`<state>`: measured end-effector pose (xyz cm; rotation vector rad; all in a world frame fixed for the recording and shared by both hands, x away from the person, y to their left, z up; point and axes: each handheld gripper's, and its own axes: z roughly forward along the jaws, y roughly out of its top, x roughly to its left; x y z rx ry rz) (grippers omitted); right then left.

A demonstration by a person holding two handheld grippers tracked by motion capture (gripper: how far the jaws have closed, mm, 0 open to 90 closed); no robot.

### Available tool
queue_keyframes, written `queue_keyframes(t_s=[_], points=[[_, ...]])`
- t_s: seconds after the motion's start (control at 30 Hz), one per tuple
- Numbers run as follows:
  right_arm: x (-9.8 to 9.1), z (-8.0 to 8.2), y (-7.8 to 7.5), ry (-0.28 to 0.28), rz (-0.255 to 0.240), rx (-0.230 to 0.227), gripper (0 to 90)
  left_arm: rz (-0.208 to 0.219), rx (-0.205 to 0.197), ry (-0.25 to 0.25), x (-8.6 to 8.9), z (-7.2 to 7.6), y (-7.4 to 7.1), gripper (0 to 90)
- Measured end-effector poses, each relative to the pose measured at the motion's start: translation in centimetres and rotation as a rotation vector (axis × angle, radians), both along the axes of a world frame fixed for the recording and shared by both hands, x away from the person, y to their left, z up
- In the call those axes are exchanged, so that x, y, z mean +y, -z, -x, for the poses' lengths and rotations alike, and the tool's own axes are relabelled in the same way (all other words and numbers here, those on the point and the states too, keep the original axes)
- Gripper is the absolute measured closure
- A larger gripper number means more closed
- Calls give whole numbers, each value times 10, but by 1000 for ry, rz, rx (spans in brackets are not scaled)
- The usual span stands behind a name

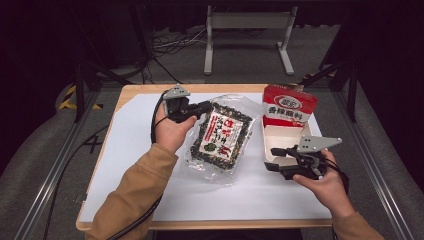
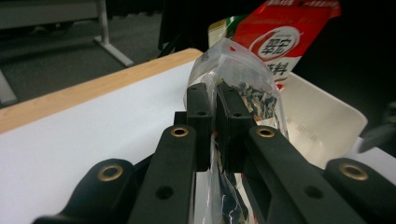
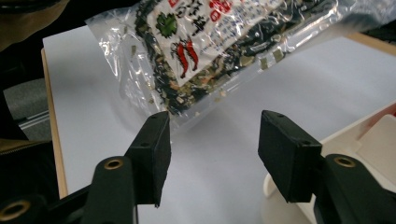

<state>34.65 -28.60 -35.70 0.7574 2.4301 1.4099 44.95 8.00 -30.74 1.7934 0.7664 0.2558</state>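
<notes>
- The left gripper (image 1: 199, 108) was clamped on the upper edge of the clear seaweed bag (image 1: 220, 136), whose long axis ran down and away from it toward the person.
- The right gripper (image 1: 276, 159) was empty, its jaws apart, with the bag's lower end just ahead and above them; this gripper looked the nearer one to that free end.
- The white tray (image 1: 280, 137) sat just beside the right gripper, a red packet (image 1: 289, 106) propped at its far end.
- The left gripper view showed plastic pinched between the pads (image 2: 200, 116); the right gripper view showed the bag lifted off the desk (image 3: 280, 84).
</notes>
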Motion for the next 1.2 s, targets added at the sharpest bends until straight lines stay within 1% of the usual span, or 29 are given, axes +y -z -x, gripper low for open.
queue_keyframes(t_s=[0.03,0.07,0.1,0.13,0.2,0.23,0.27,0.3,0.33,0.37,0.4,0.5,0.57,0.6,0.63,0.73,0.87,0.9,0.97,1.0,1.03,1.13,1.2], points=[[2,-2,1,6,-7,18,416,7,-8,1,0,3,-2,849],[4,-4,3,12,-9,32,409,6,-23,8,1,10,-6,849],[6,-5,4,20,-13,43,403,8,-38,11,2,13,-7,849],[8,-7,6,29,-16,51,399,10,-38,16,2,16,-9,850],[13,-11,8,37,-33,75,389,12,-53,20,3,22,-11,850],[13,-11,8,37,-33,75,389,12,-53,20,3,22,-11,850],[14,-13,8,39,-42,84,384,18,-60,23,3,27,-13,850],[18,-16,9,49,-55,95,372,14,-72,29,4,30,-15,850],[20,-19,10,51,-62,102,366,17,-71,33,4,33,-16,850],[23,-21,10,51,-73,108,361,21,-84,35,5,37,-17,850],[25,-23,10,47,-82,115,358,14,-95,41,5,40,-19,850],[34,-29,11,27,-101,126,349,21,-103,55,5,50,-22,850],[39,-31,12,14,-107,127,345,30,-113,66,6,56,-24,849],[39,-31,12,14,-107,127,345,30,-113,66,6,56,-24,849],[42,-33,12,6,-111,126,345,42,-119,70,6,60,-25,849],[49,-35,10,-21,-142,125,339,46,-129,77,6,65,-25,849],[55,-35,8,-58,-190,120,344,63,-122,87,8,68,-24,848],[55,-35,7,-67,-204,123,348,73,-126,85,8,68,-23,847],[57,-35,6,-82,-236,125,368,80,-117,94,6,69,-21,847],[58,-35,5,-92,-254,123,381,78,-122,98,5,70,-20,847],[58,-35,5,-95,-261,126,388,73,-123,100,5,70,-20,846],[56,-36,3,-122,-271,131,491,73,-131,98,5,70,-19,844],[53,-36,2,-140,-273,131,586,69,-128,98,6,70,-18,842]])
